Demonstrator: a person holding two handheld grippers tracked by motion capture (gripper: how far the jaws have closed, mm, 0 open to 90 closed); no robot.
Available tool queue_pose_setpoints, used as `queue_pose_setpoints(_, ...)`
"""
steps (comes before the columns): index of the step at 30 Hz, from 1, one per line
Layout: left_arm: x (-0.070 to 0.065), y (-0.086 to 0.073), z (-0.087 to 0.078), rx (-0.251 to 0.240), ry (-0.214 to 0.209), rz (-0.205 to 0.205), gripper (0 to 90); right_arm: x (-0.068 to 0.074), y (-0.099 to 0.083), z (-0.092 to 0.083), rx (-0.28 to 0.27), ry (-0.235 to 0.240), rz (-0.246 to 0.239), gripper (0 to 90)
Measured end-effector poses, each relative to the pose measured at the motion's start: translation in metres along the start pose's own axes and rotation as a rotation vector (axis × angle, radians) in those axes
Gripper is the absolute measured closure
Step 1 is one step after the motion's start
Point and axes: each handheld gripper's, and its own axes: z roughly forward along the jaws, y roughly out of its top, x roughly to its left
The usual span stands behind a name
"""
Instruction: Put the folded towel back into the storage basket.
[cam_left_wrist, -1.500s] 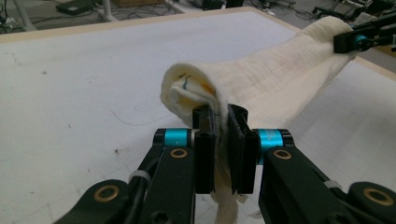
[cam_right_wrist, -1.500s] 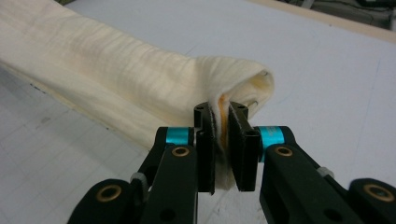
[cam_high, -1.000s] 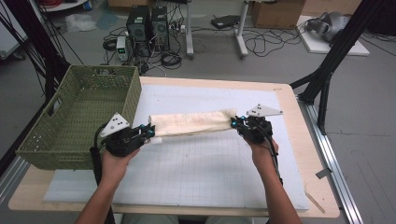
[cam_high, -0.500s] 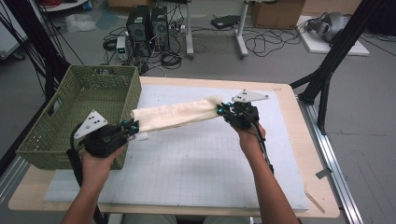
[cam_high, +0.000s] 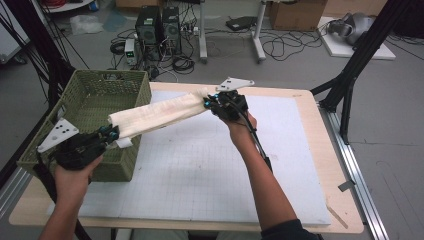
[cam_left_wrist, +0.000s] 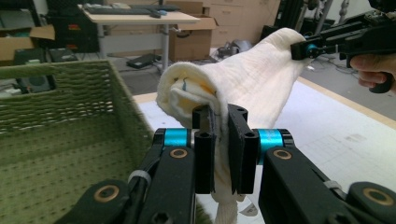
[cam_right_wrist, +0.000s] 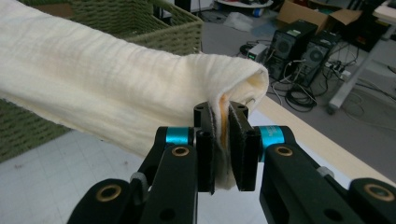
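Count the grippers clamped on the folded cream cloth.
2. The left gripper pinches the folded cream cloth at its end over the green woven basket; the right gripper pinches the far end.

Bench: light wood top, covered by a white gridded mat. Green woven basket: stands at the bench's left edge, partly on the mat. Floor beyond the bench: two black computer towers side by side, tangled black cables, a cardboard box, and a black frame strut at right.
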Motion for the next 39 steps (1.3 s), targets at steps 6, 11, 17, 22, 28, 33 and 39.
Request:
queue_pose_setpoints(6,0.016,0.0,-0.02,-0.009,0.039,0.0,81.8,0.013,0.017,0.023,-0.012,0.038,-0.013,82.4)
queue_pose_setpoints(11,0.028,0.0,-0.033,-0.009,0.07,-0.004,81.8,0.023,0.029,0.042,-0.022,0.071,-0.026,82.4)
queue_pose_setpoints(17,0.042,0.001,-0.048,-0.015,0.108,-0.004,81.8,0.034,0.046,0.064,-0.03,0.098,-0.047,82.4)
queue_pose_setpoints(22,0.054,-0.001,-0.058,-0.018,0.138,-0.009,81.8,0.044,0.059,0.082,-0.031,0.118,-0.066,82.3)
queue_pose_setpoints(28,0.065,-0.003,-0.069,-0.016,0.172,-0.015,81.8,0.054,0.069,0.107,-0.027,0.138,-0.07,82.3)
queue_pose_setpoints(33,0.074,-0.006,-0.078,-0.016,0.2,-0.018,81.8,0.064,0.077,0.124,-0.022,0.149,-0.093,82.3)
queue_pose_setpoints(39,0.081,-0.011,-0.088,-0.02,0.227,-0.027,81.8,0.074,0.086,0.14,-0.032,0.17,-0.097,82.2)
